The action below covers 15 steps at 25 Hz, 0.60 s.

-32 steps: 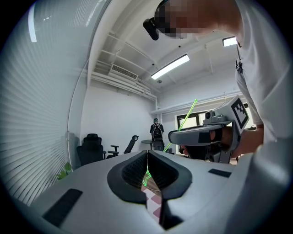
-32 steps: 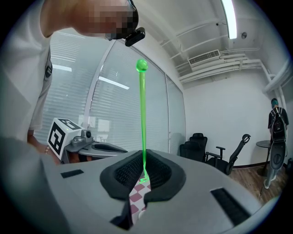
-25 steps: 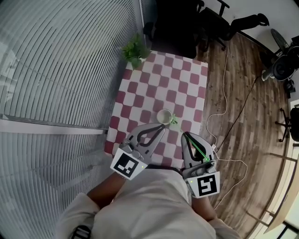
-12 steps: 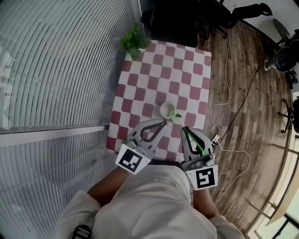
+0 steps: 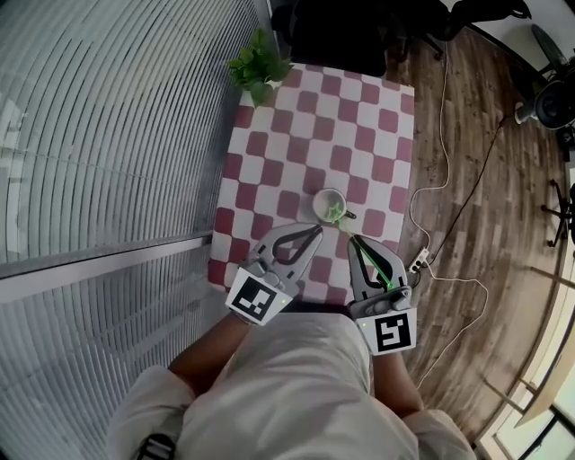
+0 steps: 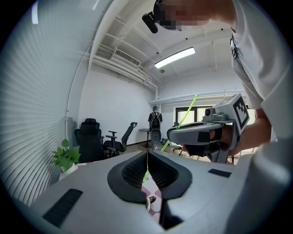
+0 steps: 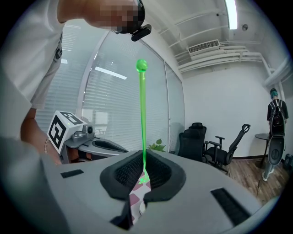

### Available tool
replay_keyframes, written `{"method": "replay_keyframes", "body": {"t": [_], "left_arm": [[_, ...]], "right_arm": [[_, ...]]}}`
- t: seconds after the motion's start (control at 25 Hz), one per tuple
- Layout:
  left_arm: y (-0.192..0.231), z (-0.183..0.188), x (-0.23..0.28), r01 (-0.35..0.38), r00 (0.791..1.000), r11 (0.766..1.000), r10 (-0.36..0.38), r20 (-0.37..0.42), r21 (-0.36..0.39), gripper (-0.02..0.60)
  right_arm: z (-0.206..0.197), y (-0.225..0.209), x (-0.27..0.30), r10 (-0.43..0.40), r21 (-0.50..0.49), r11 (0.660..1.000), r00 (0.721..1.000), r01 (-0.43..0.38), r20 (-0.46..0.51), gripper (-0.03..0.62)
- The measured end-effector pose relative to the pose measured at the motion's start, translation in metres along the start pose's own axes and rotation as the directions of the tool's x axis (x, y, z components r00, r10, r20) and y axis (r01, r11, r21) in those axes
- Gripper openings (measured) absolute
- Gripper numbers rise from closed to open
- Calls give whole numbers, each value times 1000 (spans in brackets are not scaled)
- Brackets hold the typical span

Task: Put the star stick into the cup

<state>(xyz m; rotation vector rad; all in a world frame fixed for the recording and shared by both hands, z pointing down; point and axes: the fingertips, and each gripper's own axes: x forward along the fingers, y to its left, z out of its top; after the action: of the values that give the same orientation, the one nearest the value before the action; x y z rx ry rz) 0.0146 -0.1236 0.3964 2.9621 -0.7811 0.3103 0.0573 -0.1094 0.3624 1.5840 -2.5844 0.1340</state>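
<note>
A small white cup (image 5: 327,203) stands on the red-and-white checkered table (image 5: 296,135), near its front edge. My right gripper (image 5: 351,240) is shut on a thin green star stick (image 5: 370,268). The stick slants forward and its star end (image 5: 335,214) lies over the cup's near rim. In the right gripper view the stick (image 7: 142,114) rises between the closed jaws of the right gripper (image 7: 143,157), ball end up. My left gripper (image 5: 314,233) hovers just left of the cup, shut with nothing in it. Its jaws meet in a line in the left gripper view, where the left gripper (image 6: 147,157) faces the room.
A potted plant (image 5: 259,70) stands at the table's far left corner. Slatted blinds (image 5: 108,135) run along the left. White cables (image 5: 449,180) and a power strip (image 5: 419,260) lie on the wooden floor to the right. Black office chairs (image 5: 341,27) stand beyond the table.
The star end has moved from just beside the cup's right side to over its rim. Both grippers edged forward with it and stayed shut.
</note>
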Motion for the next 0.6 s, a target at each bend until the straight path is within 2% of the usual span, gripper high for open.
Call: {"method": "replay_keyframes", "body": {"t": [0.48, 0.6], "left_arm": [[1, -51, 15, 19, 999, 999, -20, -39, -40, 32], [0, -71, 21, 23, 999, 999, -24, -35, -46, 32]], "right_arm": [[-54, -5, 11, -34, 9, 999, 999, 35, -25, 40], [-79, -7, 13, -43, 29, 999, 999, 44, -30, 40]]}}
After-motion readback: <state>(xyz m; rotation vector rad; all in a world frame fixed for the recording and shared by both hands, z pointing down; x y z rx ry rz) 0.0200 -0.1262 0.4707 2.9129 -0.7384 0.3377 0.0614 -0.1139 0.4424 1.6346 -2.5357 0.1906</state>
